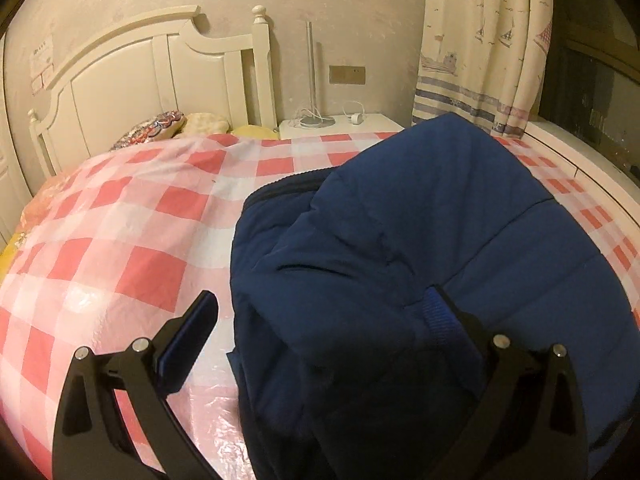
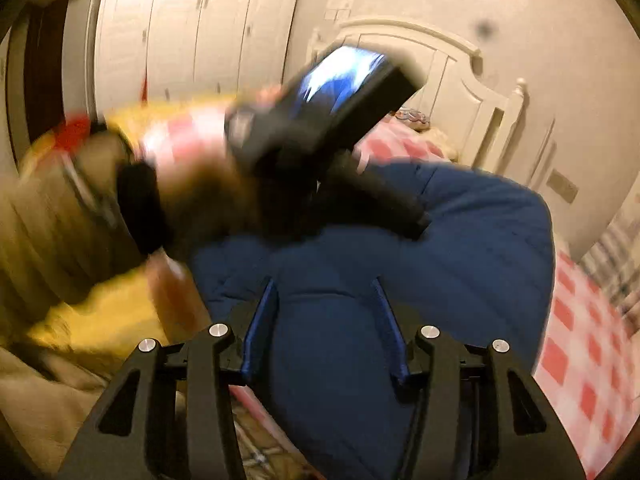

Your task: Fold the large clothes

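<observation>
Checked bedspread (image 1: 152, 216), white headboard (image 1: 120, 72), patterned curtain (image 1: 480, 40), nightstand (image 1: 384, 122)

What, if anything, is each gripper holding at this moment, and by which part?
Neither holds anything. The left gripper is wide open over the edge of the blue padded jacket. The right gripper is open too, fingers apart above the jacket's fabric, not pinching it.

Open checked bedspread (image 1: 132, 240) to the left of the blue jacket (image 1: 420, 240): flat, nothing on it up to the pillows (image 1: 160, 128) at the headboard (image 1: 132, 68). Jacket bulk fills the right half of the bed and sits between the spread fingers of the left gripper (image 1: 324, 304). Narrow strip of bedspread past the jacket's right edge, bounded by the white ledge (image 1: 580, 152). In the right wrist view the left gripper (image 2: 320, 132), blurred, hangs over the jacket (image 2: 460, 248) and blocks the far side; right gripper (image 2: 324, 292) fingers straddle jacket fabric.
</observation>
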Demonstrator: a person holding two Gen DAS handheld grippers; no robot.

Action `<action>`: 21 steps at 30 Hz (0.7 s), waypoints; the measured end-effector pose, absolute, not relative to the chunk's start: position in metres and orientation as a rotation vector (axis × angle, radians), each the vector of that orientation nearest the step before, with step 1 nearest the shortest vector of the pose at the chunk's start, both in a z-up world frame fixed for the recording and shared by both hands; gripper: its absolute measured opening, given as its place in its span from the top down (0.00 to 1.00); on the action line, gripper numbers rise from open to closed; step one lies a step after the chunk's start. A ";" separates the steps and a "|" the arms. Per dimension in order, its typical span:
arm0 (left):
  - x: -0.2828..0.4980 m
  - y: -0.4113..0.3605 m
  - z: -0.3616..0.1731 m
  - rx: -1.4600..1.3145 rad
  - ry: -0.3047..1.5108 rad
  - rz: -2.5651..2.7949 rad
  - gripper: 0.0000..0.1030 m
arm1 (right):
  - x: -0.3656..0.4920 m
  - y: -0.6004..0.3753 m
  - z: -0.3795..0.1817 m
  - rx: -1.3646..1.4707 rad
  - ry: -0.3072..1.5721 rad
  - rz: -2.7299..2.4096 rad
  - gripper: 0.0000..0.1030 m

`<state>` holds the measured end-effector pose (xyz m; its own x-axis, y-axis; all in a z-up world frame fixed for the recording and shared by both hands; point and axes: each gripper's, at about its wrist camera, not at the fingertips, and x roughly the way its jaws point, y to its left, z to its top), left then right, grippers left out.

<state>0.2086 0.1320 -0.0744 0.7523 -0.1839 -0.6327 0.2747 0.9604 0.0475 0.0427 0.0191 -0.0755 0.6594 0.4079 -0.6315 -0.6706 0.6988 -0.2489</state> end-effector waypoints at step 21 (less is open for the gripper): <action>0.182 0.108 -0.067 0.286 0.685 -0.031 0.02 | 0.045 0.024 -0.081 -0.437 0.621 0.686 0.51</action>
<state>0.1822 0.1082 -0.0665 0.7752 0.0658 -0.6282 0.1215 0.9605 0.2504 0.0445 0.0239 -0.0810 0.6081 0.4479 -0.6554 -0.6965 0.6972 -0.1698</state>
